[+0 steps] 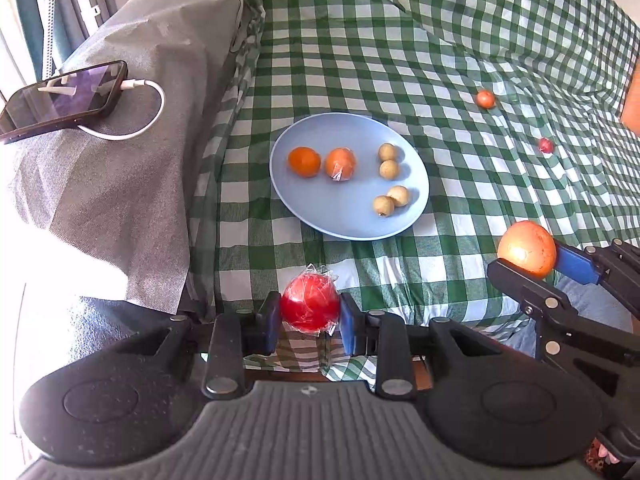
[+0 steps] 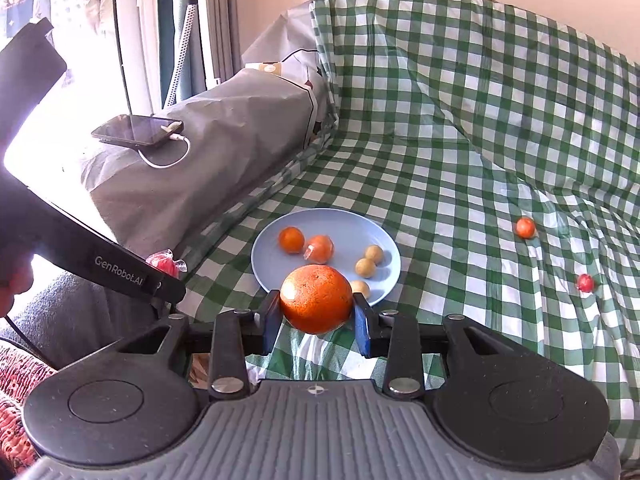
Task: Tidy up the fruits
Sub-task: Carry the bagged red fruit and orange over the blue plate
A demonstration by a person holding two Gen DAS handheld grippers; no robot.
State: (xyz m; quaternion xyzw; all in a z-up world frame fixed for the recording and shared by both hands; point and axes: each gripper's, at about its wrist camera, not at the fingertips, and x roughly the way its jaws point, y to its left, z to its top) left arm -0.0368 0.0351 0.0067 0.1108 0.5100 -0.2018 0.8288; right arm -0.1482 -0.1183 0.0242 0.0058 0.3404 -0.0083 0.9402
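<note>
Clamped between the blue pads of the left gripper [image 1: 310, 314] is a round red fruit wrapped in clear crinkled plastic [image 1: 310, 302], held above the near edge of the green-and-white checked cloth [image 1: 460, 80]. Beside it, the right gripper [image 2: 316, 316] is closed on a large round orange with dimpled skin [image 2: 316, 298], its two blue pads pressing the fruit from either side just in front of the plate's near rim in the right wrist view. Beyond both held fruits lies a pale blue round plate [image 1: 340, 220] flat on the cloth, carrying two small orange fruits [image 1: 304, 161] side by side, one of them in clear plastic, and four small tan round fruits [image 1: 389, 169] grouped in two pairs toward its right side. Farther right on the cloth, well apart from the plate, sit a small orange-red round fruit [image 1: 485, 99] and a small red round fruit [image 1: 545, 145], each lying alone. Left of the plate rises a grey fabric-covered bundle [image 1: 132, 184], and on top of it rests a black smartphone [image 1: 64, 100] with a white charging cable [image 1: 154, 112] plugged into its end and looping beside it.
</note>
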